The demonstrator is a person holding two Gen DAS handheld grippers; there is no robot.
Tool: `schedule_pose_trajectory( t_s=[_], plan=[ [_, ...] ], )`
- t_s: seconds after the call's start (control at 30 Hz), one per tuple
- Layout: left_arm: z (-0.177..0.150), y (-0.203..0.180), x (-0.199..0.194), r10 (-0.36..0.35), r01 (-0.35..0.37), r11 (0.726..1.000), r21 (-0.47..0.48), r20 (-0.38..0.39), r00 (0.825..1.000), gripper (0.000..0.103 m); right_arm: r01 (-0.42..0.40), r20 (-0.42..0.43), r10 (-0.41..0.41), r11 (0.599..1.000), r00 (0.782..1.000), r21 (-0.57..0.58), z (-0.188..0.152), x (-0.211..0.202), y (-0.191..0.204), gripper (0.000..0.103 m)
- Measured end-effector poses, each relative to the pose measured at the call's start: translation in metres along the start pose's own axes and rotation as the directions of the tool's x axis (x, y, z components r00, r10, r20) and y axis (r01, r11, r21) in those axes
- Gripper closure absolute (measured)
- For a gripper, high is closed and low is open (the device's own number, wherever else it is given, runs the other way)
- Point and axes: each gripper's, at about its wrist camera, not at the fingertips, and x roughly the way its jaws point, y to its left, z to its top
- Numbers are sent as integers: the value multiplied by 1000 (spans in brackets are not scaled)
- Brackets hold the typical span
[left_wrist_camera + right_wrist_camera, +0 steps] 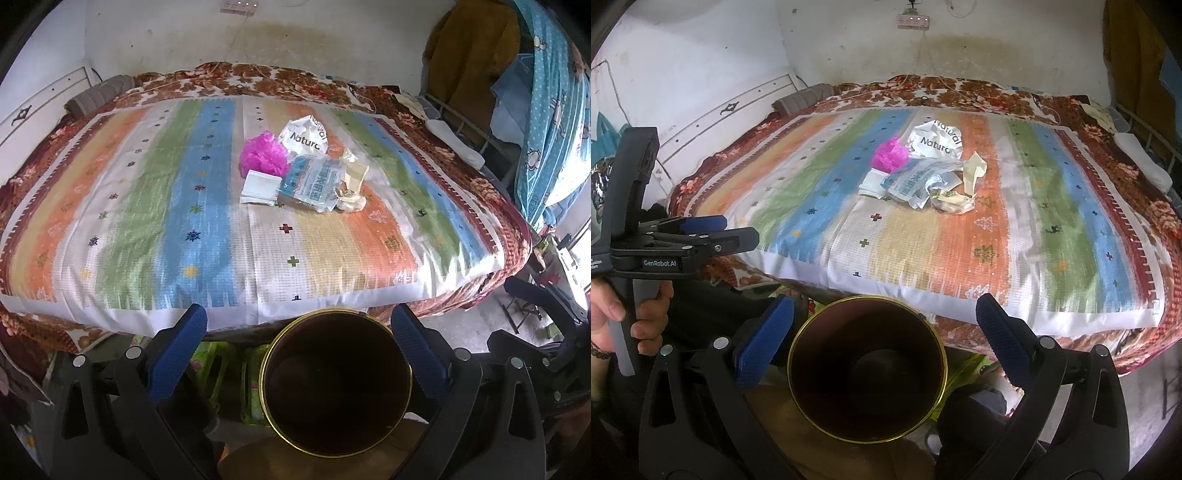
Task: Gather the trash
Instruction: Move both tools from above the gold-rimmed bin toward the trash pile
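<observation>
**Clerk:** Left gripper (297, 334), left wrist view: jaws spread wide, nothing between the blue pads. It hangs above the bin (334, 384), short of the bed's near edge.

**Checker:** Bin contents?

**Clerk:** Dark round tub, gold rim. Inside looks dark and bare, though the bottom is too dim to be sure. Judged: nothing collected yet.

**Checker:** Trash?

**Clerk:** One pile, mid-bed, on the striped blanket (207, 236), well apart from both grippers. Items: pink mesh puff (263, 153); crumpled white bag (304, 134) printed "Natural", behind the puff; flat white packet (258, 187) at the near left; blue-printed clear wrapper (314, 181) in the middle; cream-coloured scraps (352, 184) at the right. All touching or overlapping.

**Checker:** Right wrist view?

**Clerk:** Right gripper (884, 326): jaws also wide apart, holding nothing, above the same bin (866, 376). Left gripper (701, 230) shows at the left side, held by a hand (635, 314). Same pile on the blanket (923, 251): puff (889, 154), bag (936, 142), packet (873, 183), wrapper (916, 181), scraps (960, 184).

**Checker:** Remaining?

**Clerk:** By my reading, everything: all five entries to be lifted and dropped in the bin. Pieces look light, thin and crumpled; likely to shift when pinched.
</observation>
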Motion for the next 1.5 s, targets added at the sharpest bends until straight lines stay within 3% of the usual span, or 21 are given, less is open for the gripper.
schedule_pose_trajectory(
  t_s=[0.47, 1.1, 1.27, 1.5],
  plan=[
    [1, 9, 4, 6, -7, 999, -48, -13, 1000, 6, 8, -12, -8, 1000, 1000, 2, 0, 3, -3, 9],
    [2, 5, 10, 12, -13, 1000, -20, -32, 999, 6, -40, -28, 40, 999, 999, 26, 11, 10, -7, 9],
    [23, 10, 17, -8, 6, 1000, -28, -49, 999, 6, -3, -13, 3, 1000, 1000, -26, 28, 14, -5, 9],
    [58, 32, 34, -37, 27, 993, -112, -84, 996, 6, -45, -37, 45, 999, 998, -10, 50, 25, -13, 9]
  ],
)
